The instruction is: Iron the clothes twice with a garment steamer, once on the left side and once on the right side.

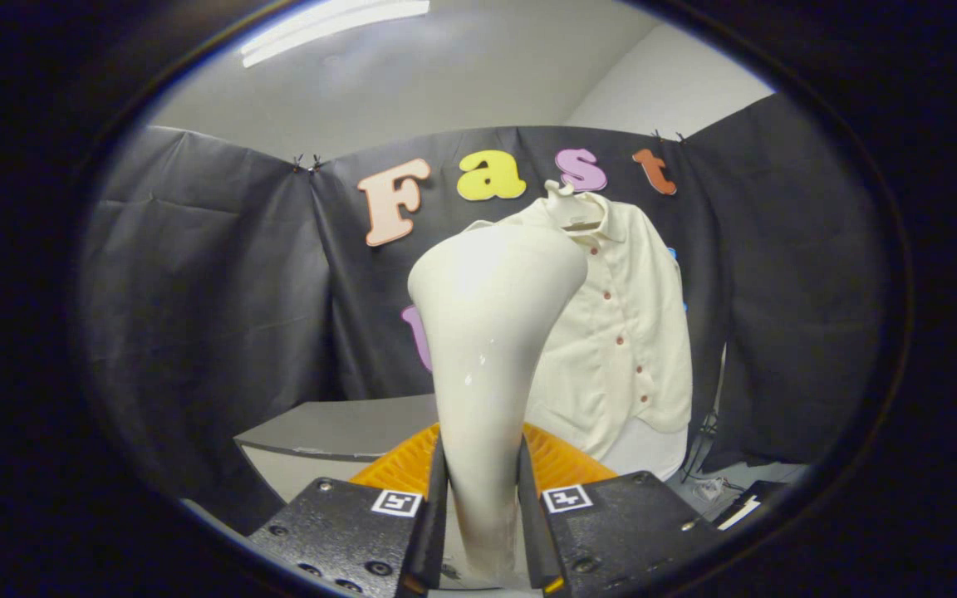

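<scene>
My gripper [483, 507] is shut on the handle of a cream white garment steamer [491, 324], with both fingers pressed against its sides. The steamer stands upright between the fingers and its wide head rises in front of the shirt's left part. A cream button-up shirt [628, 332] with reddish buttons hangs on a hanger against the black cloth wall, beyond the steamer and a little to its right. The shirt's left side is hidden behind the steamer head.
An orange ribbed object [561, 465] lies just beyond the fingers, behind the steamer handle. A grey table [345, 428] runs to the left below the cloth wall. Cables and small items [719, 490] lie at the lower right under the shirt.
</scene>
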{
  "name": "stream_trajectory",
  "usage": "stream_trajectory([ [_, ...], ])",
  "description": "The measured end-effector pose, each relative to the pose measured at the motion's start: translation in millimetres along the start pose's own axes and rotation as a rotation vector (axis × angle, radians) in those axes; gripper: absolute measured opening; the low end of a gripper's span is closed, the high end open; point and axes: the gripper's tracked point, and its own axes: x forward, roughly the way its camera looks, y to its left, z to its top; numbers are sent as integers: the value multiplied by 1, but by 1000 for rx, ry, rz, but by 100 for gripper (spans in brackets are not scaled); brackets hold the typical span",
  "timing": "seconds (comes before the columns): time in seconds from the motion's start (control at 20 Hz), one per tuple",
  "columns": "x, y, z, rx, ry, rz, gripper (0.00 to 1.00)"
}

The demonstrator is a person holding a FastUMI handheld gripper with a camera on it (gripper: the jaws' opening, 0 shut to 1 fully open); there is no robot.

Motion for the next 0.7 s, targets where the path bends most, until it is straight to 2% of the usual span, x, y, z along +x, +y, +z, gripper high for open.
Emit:
stream_trajectory([
  [0.25,-31,18,-9,21,-79,-9,39],
  [0.5,-62,24,-22,25,-91,-34,40],
  [0.7,-84,9,-38,39,-88,-105,40],
])
